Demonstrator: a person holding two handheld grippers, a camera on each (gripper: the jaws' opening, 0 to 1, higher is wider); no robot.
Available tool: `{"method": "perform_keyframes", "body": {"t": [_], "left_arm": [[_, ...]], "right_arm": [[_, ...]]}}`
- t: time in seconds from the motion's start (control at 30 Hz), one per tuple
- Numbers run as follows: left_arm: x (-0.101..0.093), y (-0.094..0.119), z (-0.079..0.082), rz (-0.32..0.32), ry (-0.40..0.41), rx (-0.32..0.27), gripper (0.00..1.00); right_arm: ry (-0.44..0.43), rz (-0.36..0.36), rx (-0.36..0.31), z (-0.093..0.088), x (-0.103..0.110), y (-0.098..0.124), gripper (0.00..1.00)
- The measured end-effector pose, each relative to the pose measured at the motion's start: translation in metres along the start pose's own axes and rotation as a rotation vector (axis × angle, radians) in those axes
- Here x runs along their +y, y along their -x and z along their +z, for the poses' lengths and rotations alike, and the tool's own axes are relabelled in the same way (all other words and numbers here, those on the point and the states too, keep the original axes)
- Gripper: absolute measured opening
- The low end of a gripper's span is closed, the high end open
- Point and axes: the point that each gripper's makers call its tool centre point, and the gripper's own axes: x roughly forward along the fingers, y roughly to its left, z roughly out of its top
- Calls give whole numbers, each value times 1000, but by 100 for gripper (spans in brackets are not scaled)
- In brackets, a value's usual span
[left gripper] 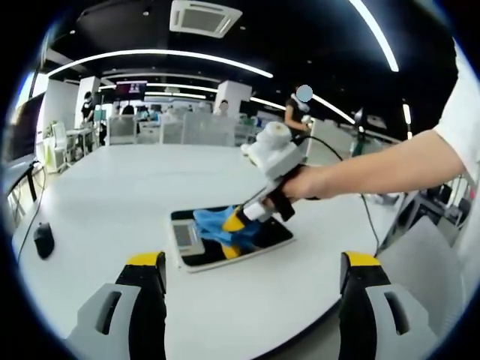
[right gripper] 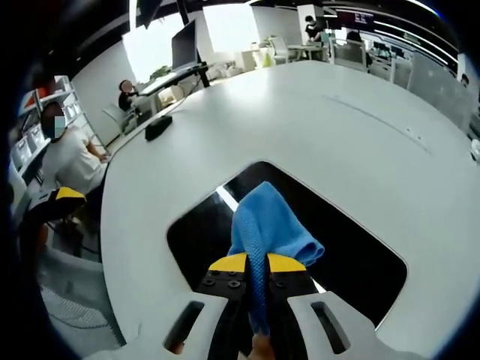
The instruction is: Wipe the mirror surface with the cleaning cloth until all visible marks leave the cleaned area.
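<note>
R gripper [right gripper: 256, 264] pinches a blue cleaning cloth [right gripper: 268, 225] between closed jaws, the cloth bunched just ahead of its tips and pressed on the dark mirror [right gripper: 352, 255] flat on a white table [right gripper: 360, 135]. L gripper [left gripper: 251, 274] hangs w/ jaws spread, gripping nothing, mirror well ahead of it.

Open-plan office: desks [left gripper: 82, 135], monitors [right gripper: 184, 45], ceiling light strips [left gripper: 161, 54].

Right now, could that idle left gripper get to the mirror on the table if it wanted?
Probably yes. The left gripper hangs open just short of the mirror, with bare white table between. The right gripper and blue cloth occupy the mirror's middle, though.
</note>
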Motion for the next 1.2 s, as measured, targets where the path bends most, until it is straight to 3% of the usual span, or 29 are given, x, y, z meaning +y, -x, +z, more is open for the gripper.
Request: {"method": "perform_keyframes", "body": {"t": [1.2], "left_arm": [[1,0,1,6,10,-3,97]], "right_arm": [[-54,-34,-10,-18,-20,21,3]]}}
